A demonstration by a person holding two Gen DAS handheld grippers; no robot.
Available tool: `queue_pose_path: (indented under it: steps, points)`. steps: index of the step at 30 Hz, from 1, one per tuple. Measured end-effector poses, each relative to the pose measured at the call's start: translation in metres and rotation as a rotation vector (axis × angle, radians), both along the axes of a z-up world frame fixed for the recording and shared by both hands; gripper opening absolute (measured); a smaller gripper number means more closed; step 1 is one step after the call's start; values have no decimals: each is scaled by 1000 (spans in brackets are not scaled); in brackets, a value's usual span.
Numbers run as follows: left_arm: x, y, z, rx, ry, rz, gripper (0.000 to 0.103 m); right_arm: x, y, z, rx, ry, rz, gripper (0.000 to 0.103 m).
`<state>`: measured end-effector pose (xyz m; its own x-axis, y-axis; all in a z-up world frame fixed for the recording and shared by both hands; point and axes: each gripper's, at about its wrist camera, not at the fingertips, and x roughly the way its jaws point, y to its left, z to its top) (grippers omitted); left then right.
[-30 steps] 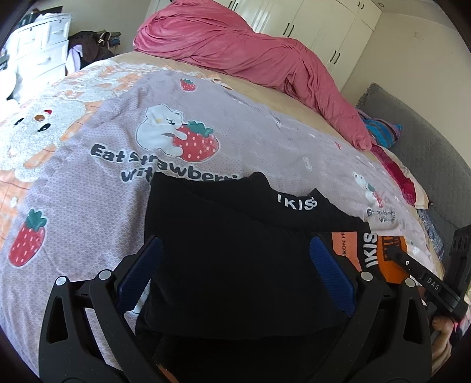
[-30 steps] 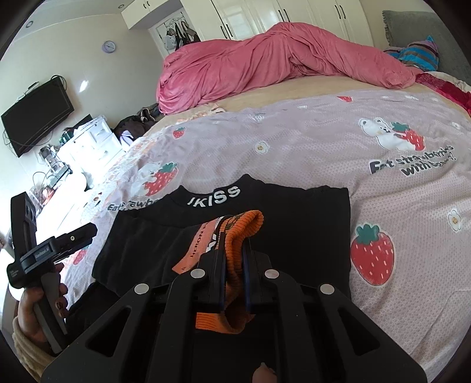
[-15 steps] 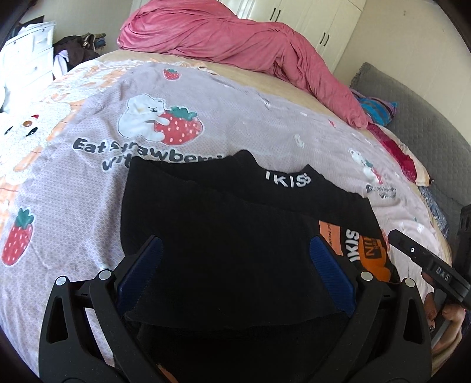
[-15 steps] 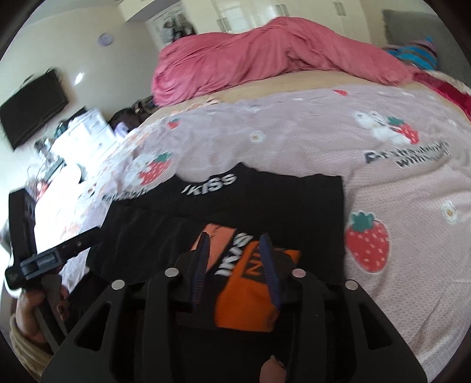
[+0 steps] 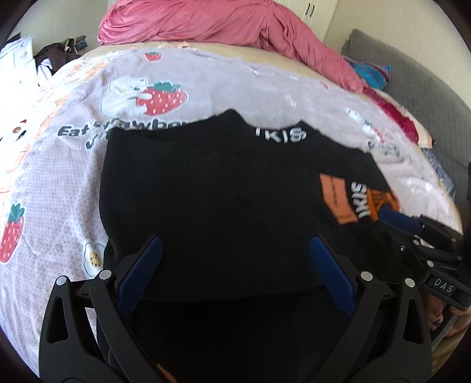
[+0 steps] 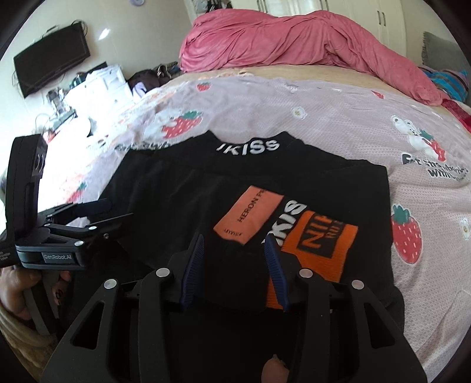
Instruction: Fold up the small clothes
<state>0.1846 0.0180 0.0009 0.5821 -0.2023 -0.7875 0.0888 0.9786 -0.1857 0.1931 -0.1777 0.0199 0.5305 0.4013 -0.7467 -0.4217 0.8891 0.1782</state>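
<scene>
A black top (image 5: 223, 191) (image 6: 188, 188) with white lettering on its collar lies flat on the bed, both sleeves folded in. The right sleeve's orange cuff (image 6: 321, 238) (image 5: 362, 200) rests on the black body. My right gripper (image 6: 235, 244) hovers just above the sleeve near the cuff; its jaws are opening and the pads press on nothing. My left gripper (image 5: 235, 244) stands wide open over the top's lower left part with nothing gripped. Each gripper shows in the other's view, the left gripper (image 6: 97, 212) at the left and the right gripper (image 5: 397, 219) at the right.
The top lies on a lilac strawberry-print cover (image 5: 59, 188) (image 6: 323, 123). A crumpled pink blanket (image 5: 229, 26) (image 6: 294, 44) lies at the far side of the bed. A grey sofa (image 5: 412, 76) stands at the right, white drawers (image 6: 97, 85) and a wall TV (image 6: 53, 70) at the left.
My right gripper has let go of the orange cuff, which dropped flat onto the top, and its jaws have spread. Both grippers have sunk closer to the garment.
</scene>
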Motion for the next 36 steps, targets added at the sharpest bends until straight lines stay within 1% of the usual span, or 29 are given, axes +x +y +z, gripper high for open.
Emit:
queue_pose_path:
  steps: [1,2,4,6,11,12,14,18,21,23,25,29,30,36]
  points:
    - [-1,0,-2,6,4,-2,94,1,2,-3,-17,7,2,52]
    - [-1,0,-4,13,7,-5,94,2,4,-7,-44,19,-3,54]
    - [-3,-1,-5,26,11,-12,94,7,4,-19,-90,51,-18,54]
    - [-3,-2,-7,36,12,-18,94,10,2,-26,-106,62,-34,54]
    - [-3,-1,-7,29,19,-17,94,9,-2,-27,-78,69,-39,54]
    - [-3,-1,-6,27,19,-17,94,9,-4,-26,-69,68,-39,56]
    - [-4,0,-3,21,17,-17,94,8,-6,-23,-45,70,-41,65]
    - [-6,4,2,-6,9,-11,94,5,-10,-16,-18,58,-48,66]
    - [-7,9,6,-31,2,-4,94,3,-13,-10,3,43,-54,74]
    - [-10,12,11,-32,-8,-3,94,2,-16,-5,21,32,-62,78]
    - [-13,16,15,-29,-21,4,94,1,-20,-2,40,31,-76,90]
    - [-16,27,21,-35,-34,26,94,1,-30,3,86,33,-103,92]
    - [-17,30,22,-33,-37,33,94,0,-31,4,86,29,-109,95]
    - [-23,46,26,-22,-51,73,94,-5,-36,12,92,-4,-122,96]
